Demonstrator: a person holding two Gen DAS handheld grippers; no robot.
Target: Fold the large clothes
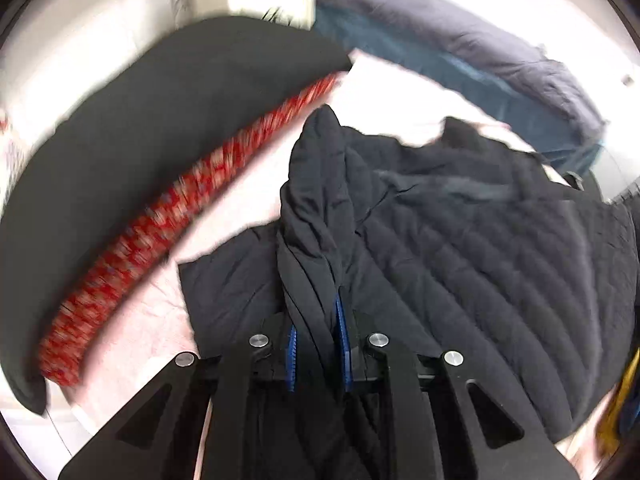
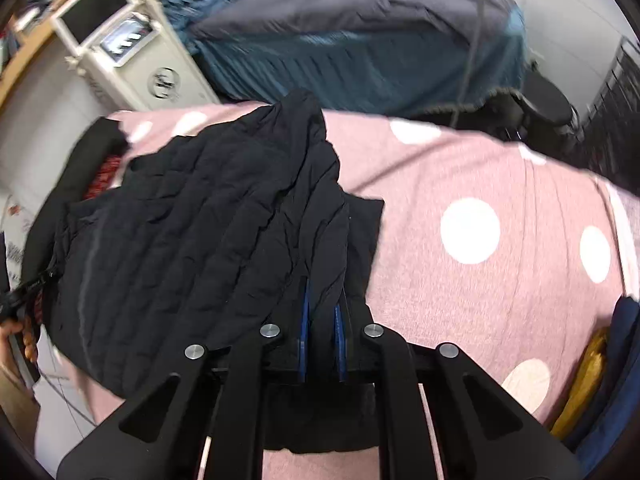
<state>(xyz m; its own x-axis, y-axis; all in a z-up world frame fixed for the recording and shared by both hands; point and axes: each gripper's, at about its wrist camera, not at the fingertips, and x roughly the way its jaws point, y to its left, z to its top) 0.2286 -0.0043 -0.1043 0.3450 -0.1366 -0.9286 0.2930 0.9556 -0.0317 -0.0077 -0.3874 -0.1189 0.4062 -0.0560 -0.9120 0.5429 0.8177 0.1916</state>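
Black quilted jacket (image 2: 192,216) lying on pink polka-dot bedspread (image 2: 480,184), bunched and creased, no clean fold line showing yet. Judging early-to-mid stage: both edges being lifted, fold over body still to do, flattening and squaring after that.

Left gripper (image 1: 318,344) clenching a thick ridge of jacket fabric between blue pads (image 1: 292,352), jaws nearly closed, cloth rising ahead of fingers into a peak. Right gripper (image 2: 322,336) likewise pinching a gathered fold between blue pads (image 2: 305,320), narrow gap filled with cloth, jacket edge draping down below the fingers.

Sitting beside jacket in left view: black cushion with red patterned edge (image 1: 160,216). Blurring in both views, so finer seam detail not readable.
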